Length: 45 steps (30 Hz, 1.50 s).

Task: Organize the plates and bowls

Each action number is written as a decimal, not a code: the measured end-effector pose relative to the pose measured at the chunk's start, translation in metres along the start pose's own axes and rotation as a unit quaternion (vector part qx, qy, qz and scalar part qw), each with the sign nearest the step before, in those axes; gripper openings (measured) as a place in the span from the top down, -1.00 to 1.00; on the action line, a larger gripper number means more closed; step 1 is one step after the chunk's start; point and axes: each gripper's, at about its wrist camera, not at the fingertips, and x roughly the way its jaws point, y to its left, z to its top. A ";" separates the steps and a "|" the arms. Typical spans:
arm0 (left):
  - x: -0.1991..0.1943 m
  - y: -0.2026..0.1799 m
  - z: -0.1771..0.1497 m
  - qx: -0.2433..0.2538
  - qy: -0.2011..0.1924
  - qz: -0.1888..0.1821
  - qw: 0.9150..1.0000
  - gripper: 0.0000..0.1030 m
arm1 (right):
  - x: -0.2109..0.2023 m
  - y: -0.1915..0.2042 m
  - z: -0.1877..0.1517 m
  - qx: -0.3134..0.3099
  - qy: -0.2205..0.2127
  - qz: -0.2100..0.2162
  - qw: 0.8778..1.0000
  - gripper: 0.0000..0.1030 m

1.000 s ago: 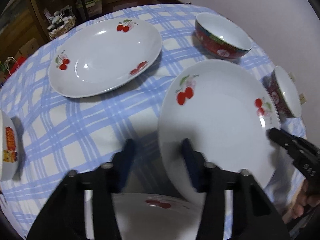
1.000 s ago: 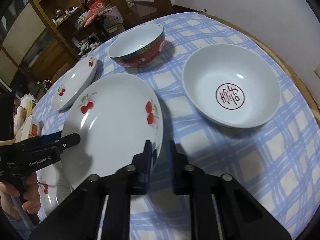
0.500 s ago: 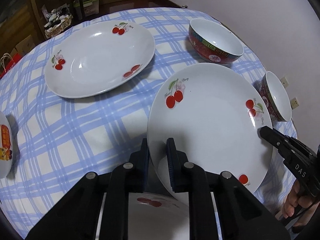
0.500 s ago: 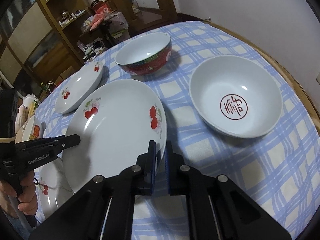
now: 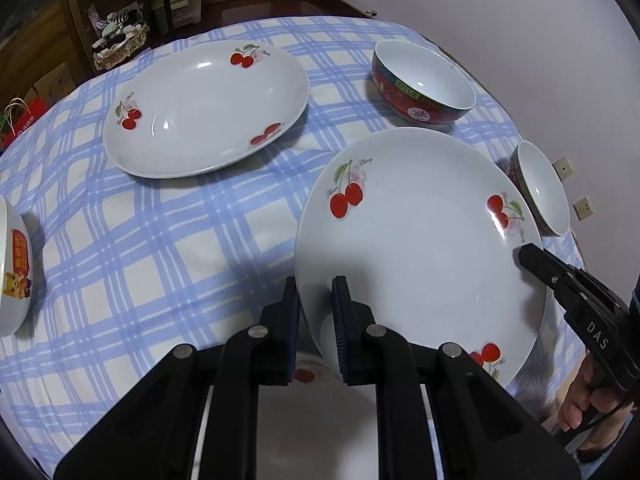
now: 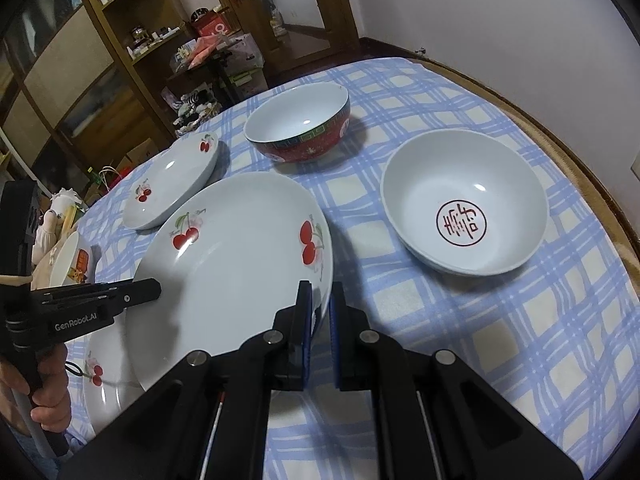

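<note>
A large white plate with cherry prints (image 5: 420, 248) (image 6: 232, 272) hangs just above the blue checked tablecloth, held from both sides. My left gripper (image 5: 316, 284) is shut on its left rim, one pad above and one below. My right gripper (image 6: 318, 290) is shut on the opposite rim. Each gripper also shows in the other's view: the right gripper (image 5: 532, 256) and the left gripper (image 6: 152, 290). A second cherry plate (image 6: 104, 380) lies partly hidden under the held one at the near table edge. A third cherry plate (image 5: 208, 108) sits farther back.
A red patterned bowl (image 5: 424, 84) stands at the back. A white bowl with a red character inside (image 6: 464, 204) sits to the right, near the round table's edge. A small bowl with a cartoon print (image 5: 12, 264) is at the far left. Shelves and clutter stand beyond the table.
My left gripper's jaws, open around the plate's rim a second ago, have closed onto it. The right gripper stays clamped on the other side.
</note>
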 end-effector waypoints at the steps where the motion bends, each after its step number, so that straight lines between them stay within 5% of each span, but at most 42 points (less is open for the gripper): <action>1: -0.001 0.000 -0.001 -0.002 0.001 -0.002 1.000 0.72 | 0.000 0.000 0.000 0.001 0.000 0.001 1.000 0.83; 26: -0.079 0.013 -0.042 -0.022 -0.032 0.035 0.999 0.76 | -0.035 0.027 -0.011 -0.023 -0.041 0.080 0.996 0.84; 38: -0.112 0.037 -0.093 -0.095 -0.019 0.067 0.993 0.76 | -0.044 0.064 -0.027 -0.053 -0.039 0.134 0.989 0.84; 45: -0.103 0.061 -0.113 -0.139 0.002 0.082 0.987 0.76 | -0.034 0.087 -0.043 -0.089 -0.021 0.129 0.987 0.83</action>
